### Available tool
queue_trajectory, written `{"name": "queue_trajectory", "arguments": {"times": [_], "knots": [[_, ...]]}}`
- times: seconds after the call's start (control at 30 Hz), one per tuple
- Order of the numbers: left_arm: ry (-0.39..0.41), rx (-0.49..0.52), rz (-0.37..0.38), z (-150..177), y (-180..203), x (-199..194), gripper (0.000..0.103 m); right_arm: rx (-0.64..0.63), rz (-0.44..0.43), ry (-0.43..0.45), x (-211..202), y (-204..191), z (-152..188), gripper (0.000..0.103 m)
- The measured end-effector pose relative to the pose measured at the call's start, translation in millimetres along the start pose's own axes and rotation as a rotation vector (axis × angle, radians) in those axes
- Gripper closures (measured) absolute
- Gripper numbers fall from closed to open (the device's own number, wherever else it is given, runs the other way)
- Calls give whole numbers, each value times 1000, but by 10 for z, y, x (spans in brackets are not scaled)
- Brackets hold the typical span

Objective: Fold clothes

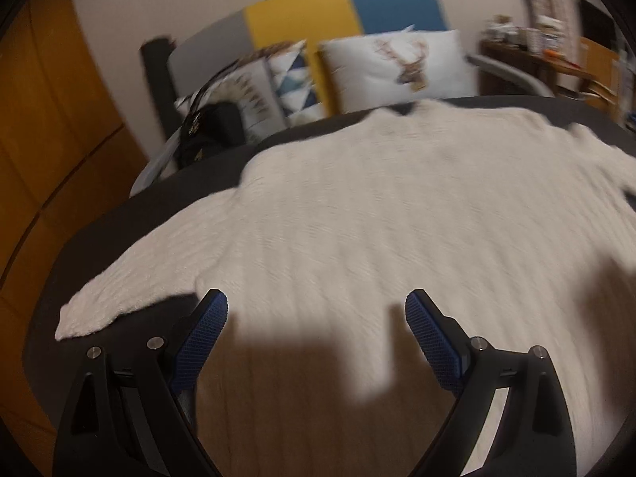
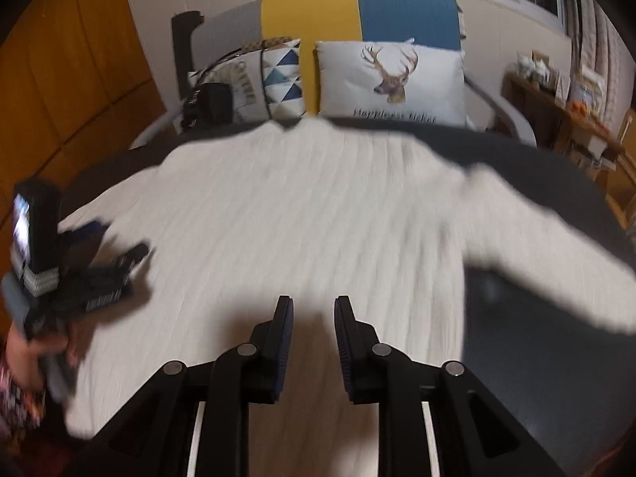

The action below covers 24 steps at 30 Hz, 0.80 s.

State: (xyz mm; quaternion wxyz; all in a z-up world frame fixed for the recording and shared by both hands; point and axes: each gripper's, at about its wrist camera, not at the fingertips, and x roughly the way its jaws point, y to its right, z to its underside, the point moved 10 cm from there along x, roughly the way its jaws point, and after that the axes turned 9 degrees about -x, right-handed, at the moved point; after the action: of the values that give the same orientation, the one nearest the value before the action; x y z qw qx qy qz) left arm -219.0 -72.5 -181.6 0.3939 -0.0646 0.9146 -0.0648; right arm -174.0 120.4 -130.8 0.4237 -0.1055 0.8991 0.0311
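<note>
Both grippers hang empty over a white knitted sweater (image 1: pixel 377 206) spread flat on a dark bedspread (image 1: pixel 119 214). From its own camera, the left gripper (image 1: pixel 317 310) has its jaws spread wide, blue ribbed pads (image 1: pixel 206 330) facing each other with only sweater fabric and shadow showing between them; nothing is pinched and the pads do not touch the cloth. The right gripper (image 2: pixel 314 318) shows a narrower gap, its jaws parted about halfway with nothing between them, poised above the near middle of the sweater. Both tools point downward at a slant toward the far end of the bed.

In the right wrist view the left gripper appears again at the left edge, blurred, held by a person's hand (image 2: pixel 43 346) over the sweater's left side, with a patterned sleeve (image 2: pixel 16 393) at the bottom corner.

The sweater lies with its neckline toward the far pillows, one sleeve (image 1: pixel 119 298) reaching out to the near left and the other (image 2: pixel 556 254) stretching to the right across the bedspread. At the far end stand a white cushion with a deer print (image 2: pixel 391 79) and, to its left, a cushion with blue triangles (image 2: pixel 282 79), propped against a headboard (image 2: pixel 357 12) of grey, yellow and blue panels. A black bag (image 2: pixel 208 105) sits far left beside the cushions. Wooden wardrobe doors (image 1: pixel 47 139) fill the left side; a cluttered wooden shelf (image 2: pixel 556 119) stands at the far right.
</note>
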Motion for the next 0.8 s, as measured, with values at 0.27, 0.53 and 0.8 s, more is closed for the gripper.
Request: {"name": "queue_trajectory", "arguments": {"times": [0.27, 0.53, 0.8], "knots": [[-27, -36, 23, 72, -30, 231, 9, -2, -43, -42, 1064, -150, -1345, 82], [-59, -106, 89, 52, -121, 339, 5, -2, -12, -161, 2031, -263, -1663, 82], [-67, -133, 105, 68, -150, 356, 2, -132, 124, -30, 2153, -281, -1671, 82]]}}
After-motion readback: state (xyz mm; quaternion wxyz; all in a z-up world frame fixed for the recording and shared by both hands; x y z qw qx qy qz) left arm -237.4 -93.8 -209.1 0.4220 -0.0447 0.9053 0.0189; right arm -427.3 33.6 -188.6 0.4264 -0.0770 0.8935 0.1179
